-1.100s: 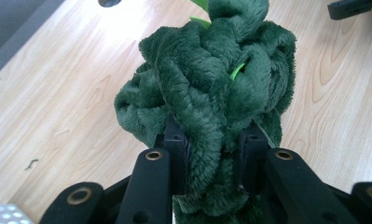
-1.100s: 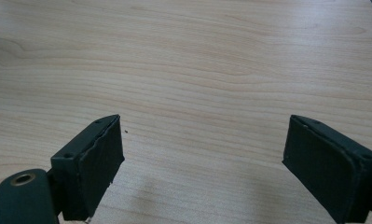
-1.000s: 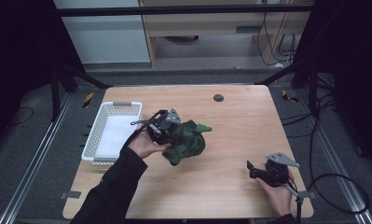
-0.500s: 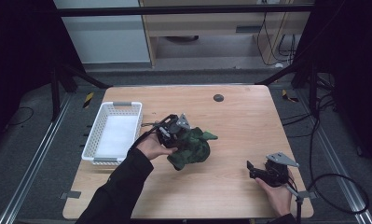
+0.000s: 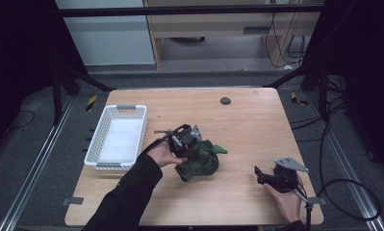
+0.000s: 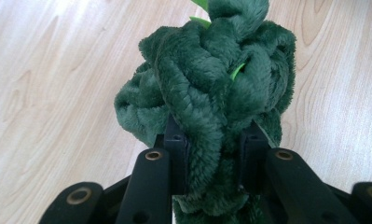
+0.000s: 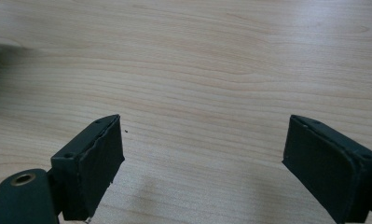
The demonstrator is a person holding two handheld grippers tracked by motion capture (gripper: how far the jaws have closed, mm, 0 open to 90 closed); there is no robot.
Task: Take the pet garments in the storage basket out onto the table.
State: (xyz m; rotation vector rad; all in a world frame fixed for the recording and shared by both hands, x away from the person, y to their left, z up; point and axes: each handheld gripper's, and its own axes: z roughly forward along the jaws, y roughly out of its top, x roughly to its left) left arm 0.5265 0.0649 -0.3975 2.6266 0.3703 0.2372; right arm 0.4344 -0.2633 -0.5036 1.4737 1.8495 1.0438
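The left gripper (image 6: 214, 154) is clamped on a fold of the dark green plush fabric toy (image 6: 211, 88), its 2 jaws pinching the pile so the soft bundle can be carried without slipping. The toy sits near the middle of the light wooden table (image 5: 247, 120), just beside the white slatted plastic basket (image 5: 117, 137) at the left edge. The right gripper (image 7: 202, 158) rests near the front right corner, jaws spread wide, empty, probably waiting.
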